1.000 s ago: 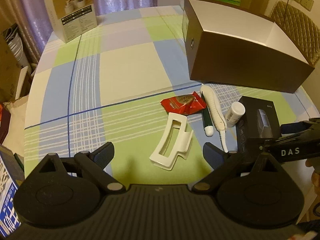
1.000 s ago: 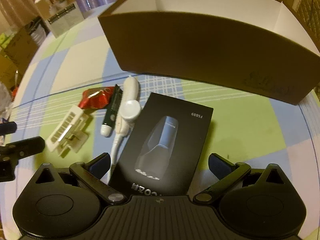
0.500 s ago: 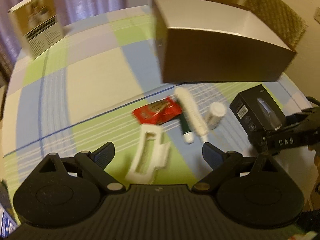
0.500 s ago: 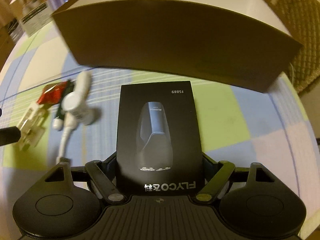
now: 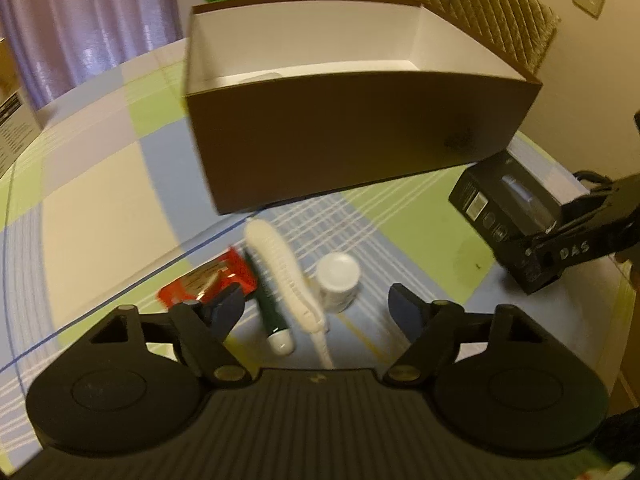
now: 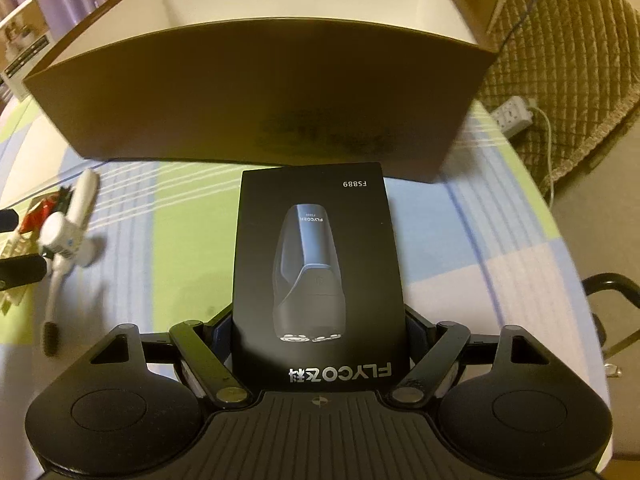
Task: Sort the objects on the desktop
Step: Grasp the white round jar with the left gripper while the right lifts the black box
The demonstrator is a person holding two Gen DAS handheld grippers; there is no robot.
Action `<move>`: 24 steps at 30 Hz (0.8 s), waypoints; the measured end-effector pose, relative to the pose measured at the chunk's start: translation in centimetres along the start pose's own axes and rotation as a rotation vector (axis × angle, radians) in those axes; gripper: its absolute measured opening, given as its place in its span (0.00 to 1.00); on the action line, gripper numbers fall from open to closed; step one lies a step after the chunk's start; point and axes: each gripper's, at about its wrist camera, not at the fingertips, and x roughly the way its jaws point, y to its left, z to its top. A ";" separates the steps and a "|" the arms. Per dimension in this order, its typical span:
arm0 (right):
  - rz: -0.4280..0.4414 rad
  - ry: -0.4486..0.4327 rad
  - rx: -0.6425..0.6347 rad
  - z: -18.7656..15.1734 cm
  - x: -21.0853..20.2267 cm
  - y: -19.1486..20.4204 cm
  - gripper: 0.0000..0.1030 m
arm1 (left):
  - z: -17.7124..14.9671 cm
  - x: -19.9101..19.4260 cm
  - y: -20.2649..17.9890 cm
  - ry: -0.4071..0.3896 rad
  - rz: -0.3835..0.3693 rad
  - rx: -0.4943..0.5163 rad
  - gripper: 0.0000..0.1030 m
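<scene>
1. 2 grippers were in view. The right gripper (image 6: 320, 356) had its fingers closed against both sides of a black FLYCO FS889 shaver box (image 6: 318, 276), near the box's lower end.
2. The left-wrist view showed that shaver box (image 5: 506, 200) clear of the checked tablecloth (image 5: 100, 184), just in front of the right end of the brown storage box (image 5: 352, 132).
3. The left gripper (image 5: 316, 308) was wide open and held nothing, over the small items.
4. Between or just beyond its fingers lay a dark green tube with a white cap (image 5: 272, 312), a white ribbed handle with a cord (image 5: 284, 268), and a white-capped bottle (image 5: 338, 280). The handle touched both neighbours.
5. The red snack packet (image 5: 208, 280) sat at the left fingertip (image 5: 224, 308), partly hidden by it.
6. The storage box was open-topped with white inner walls; contents could not be made out, too blurred.
7. A quilted chair (image 6: 560, 60) and a power strip (image 6: 514, 114) were beyond the table's right edge.
</scene>
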 end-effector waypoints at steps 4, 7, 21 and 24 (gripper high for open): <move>0.000 0.001 0.006 0.1 -0.1 -1.5 0.75 | 0.1 1.3 -0.6 0.010 0.008 0.018 0.60; 0.008 0.005 0.007 0.1 -0.2 -2.5 0.75 | 0.4 2.2 -1.1 0.016 0.012 0.026 0.52; 0.046 -0.029 -0.026 1.4 -0.3 -2.8 0.84 | 0.3 2.1 -1.8 0.018 0.040 -0.037 0.22; 0.033 -0.027 -0.048 1.8 0.2 -2.4 0.84 | 0.4 1.5 -2.1 0.008 0.043 -0.046 0.22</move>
